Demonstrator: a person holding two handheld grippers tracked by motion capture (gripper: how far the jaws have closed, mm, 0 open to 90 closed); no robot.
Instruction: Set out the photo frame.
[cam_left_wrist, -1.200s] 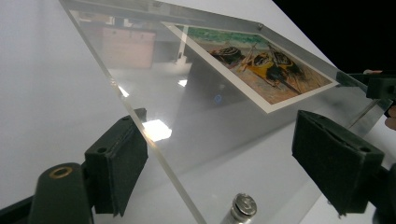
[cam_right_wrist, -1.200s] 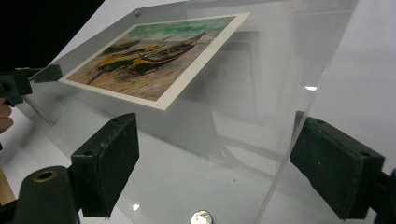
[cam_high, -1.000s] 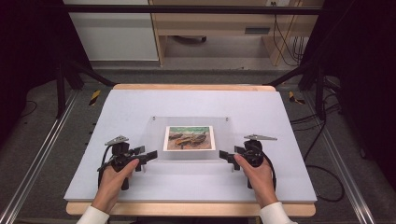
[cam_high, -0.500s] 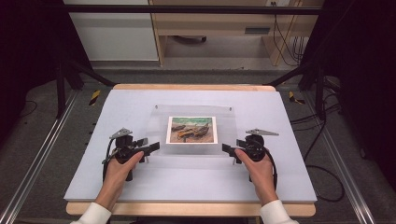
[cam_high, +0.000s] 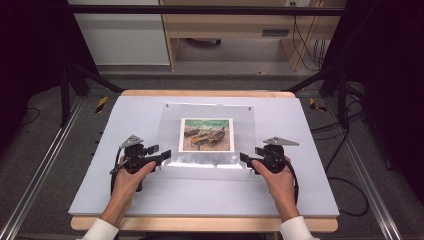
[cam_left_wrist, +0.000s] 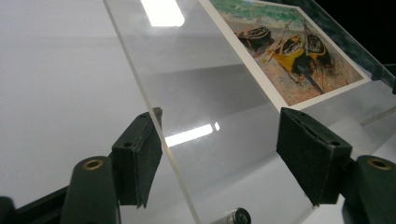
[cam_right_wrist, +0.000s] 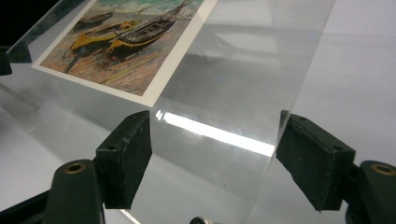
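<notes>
Acrylic sheet (cam_high: 207, 137): clear panel lying on the table (cam_high: 300, 195), its two bolts at the far edge; the boat print (cam_high: 206, 134) is sitting at its centre, under or inside it, which of the two is not resolving.
Left gripper (cam_high: 162, 156): resting at the sheet's near-left corner; in the left gripper view the sheet edge (cam_left_wrist: 154, 126) is passing between the spread pads, brushing the left pad (cam_left_wrist: 140, 158), the other pad standing apart.
Right gripper (cam_high: 243, 158): resting at the sheet's near-right corner, pads spread with the sheet (cam_right_wrist: 224, 116) between them, neither pad visibly pressing.
Jaws: both pairs have just been closing, sheet between them.
Risk: smooth acrylic is likely slipping if one side clamps first; an uneven grip could be skewing the sheet and shifting the print.
Change: sheet is now lying farther from the person than in the earlier high views, both grippers following it.
</notes>
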